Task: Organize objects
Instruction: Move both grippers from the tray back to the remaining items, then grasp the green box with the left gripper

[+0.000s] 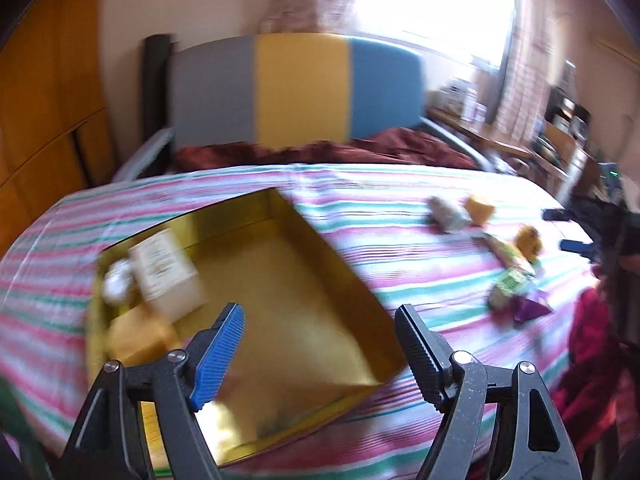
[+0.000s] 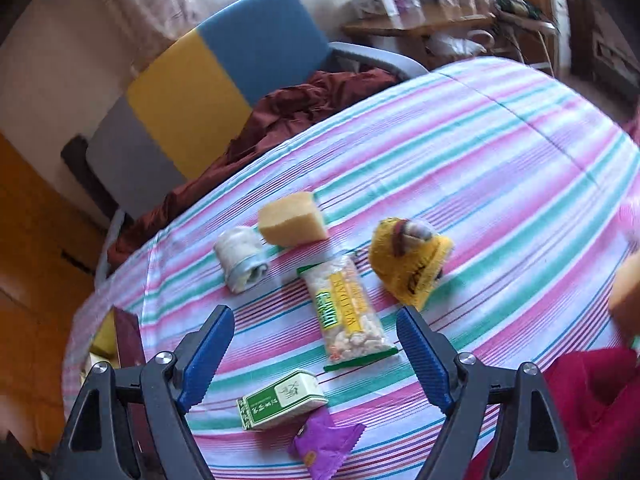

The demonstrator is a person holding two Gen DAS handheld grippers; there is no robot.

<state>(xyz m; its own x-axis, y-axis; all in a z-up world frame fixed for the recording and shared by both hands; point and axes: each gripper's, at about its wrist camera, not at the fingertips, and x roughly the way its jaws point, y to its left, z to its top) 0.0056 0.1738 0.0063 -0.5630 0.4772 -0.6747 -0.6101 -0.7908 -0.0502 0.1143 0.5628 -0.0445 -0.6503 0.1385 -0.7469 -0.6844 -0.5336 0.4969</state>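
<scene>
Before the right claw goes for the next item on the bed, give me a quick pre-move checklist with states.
1. Right claw open, empty: ok.
2. Left claw open, empty: ok.
3. Snack bag ahead between the right claw's fingers, unobstructed: ok.
4. Gold box has bare floor for more: ok.
5. Green carton and purple packet close to the snack bag's near end: cannot tell if touching.

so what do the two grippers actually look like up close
Both match: the left gripper and right gripper have black speckled plastic frames with triangular cutouts and silver round bolts. The fingers carry ribbed blue pads. No cables, markings or sleeves are visible.
</scene>
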